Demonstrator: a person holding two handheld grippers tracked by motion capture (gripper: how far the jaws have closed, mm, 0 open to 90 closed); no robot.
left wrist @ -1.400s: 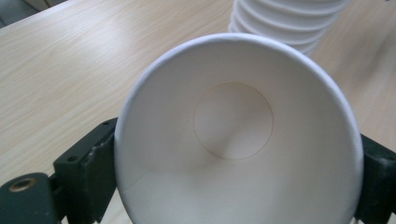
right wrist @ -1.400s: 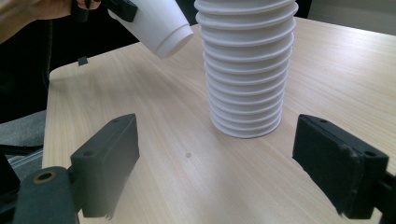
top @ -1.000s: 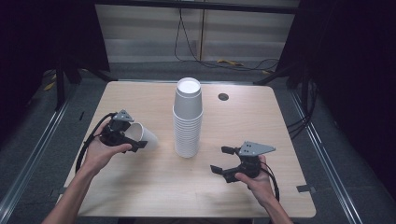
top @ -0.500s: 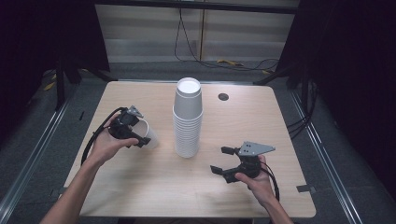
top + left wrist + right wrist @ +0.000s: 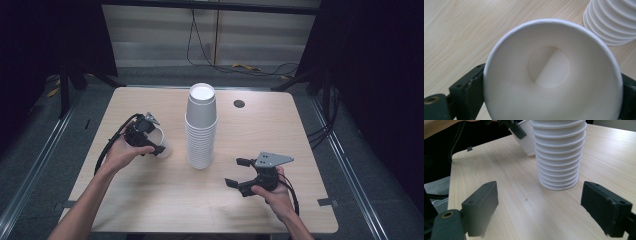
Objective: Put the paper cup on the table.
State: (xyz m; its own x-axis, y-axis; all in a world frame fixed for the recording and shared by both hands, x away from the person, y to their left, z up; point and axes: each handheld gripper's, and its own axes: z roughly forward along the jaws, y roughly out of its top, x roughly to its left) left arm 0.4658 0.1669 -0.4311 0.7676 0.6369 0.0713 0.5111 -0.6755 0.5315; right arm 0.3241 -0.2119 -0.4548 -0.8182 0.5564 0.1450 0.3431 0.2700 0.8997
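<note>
A: High view — left gripper [image 5: 152,141] has carried the paper cup [image 5: 161,145] closer to the cup stack [image 5: 201,127], mouth up, jaws just easing wider around it.

B: Set-down looks near. Right gripper [image 5: 239,173]?

A: Jaws apart, empty, near side of stack.

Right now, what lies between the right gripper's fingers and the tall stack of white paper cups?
Nothing: bare light wood tabletop between the right gripper and the stack of white paper cups, as the right gripper view shows; the high view agrees.
</note>
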